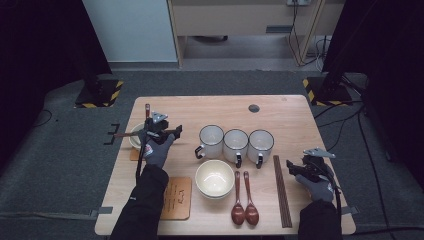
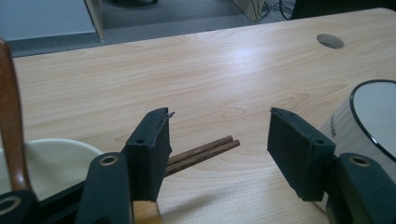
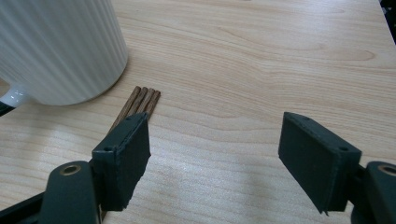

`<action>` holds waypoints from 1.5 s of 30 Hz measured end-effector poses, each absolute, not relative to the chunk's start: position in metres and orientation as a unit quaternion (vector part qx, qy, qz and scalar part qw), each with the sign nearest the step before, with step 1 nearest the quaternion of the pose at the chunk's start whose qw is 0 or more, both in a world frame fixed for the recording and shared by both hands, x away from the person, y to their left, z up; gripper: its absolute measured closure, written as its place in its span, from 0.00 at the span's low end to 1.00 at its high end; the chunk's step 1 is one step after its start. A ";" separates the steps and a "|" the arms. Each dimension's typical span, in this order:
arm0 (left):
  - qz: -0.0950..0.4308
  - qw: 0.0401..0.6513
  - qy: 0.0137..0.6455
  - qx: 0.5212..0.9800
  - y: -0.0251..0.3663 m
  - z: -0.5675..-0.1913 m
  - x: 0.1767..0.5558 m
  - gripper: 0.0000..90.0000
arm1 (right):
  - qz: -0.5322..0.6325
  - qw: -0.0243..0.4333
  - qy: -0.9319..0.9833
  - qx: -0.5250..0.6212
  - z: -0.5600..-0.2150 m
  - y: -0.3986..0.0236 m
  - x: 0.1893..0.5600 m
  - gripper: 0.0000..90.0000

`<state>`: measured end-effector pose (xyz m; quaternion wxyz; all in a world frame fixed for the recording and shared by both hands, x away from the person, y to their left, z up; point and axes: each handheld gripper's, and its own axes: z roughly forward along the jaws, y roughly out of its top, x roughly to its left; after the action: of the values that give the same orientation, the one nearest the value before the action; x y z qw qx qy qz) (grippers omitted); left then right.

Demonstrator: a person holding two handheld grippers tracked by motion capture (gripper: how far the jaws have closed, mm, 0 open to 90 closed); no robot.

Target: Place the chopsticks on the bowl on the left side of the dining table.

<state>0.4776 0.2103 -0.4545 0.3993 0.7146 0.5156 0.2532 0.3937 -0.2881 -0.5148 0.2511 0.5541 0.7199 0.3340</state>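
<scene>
High view: left gripper (image 1: 176, 131) (jaws apart) beside the chopsticks (image 1: 131, 134).

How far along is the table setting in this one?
Looks done: the left bowl holds a spoon, with a chopstick pair at it. In hand: nothing; the left gripper stands open by that pair, the right gripper open near the other chopsticks. Probably left: the centre bowl, two spoons and three mugs, grouped mid-table.
</scene>
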 end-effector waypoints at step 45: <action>0.266 0.342 0.529 0.730 0.202 -0.472 0.502 0.37 | 0.332 0.253 0.722 0.552 -0.516 -0.288 0.394 0.27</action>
<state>0.5019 0.2019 -0.4715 0.3422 0.7298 0.5289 0.2657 0.3943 -0.2882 -0.5161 0.2526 0.5523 0.7218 0.3320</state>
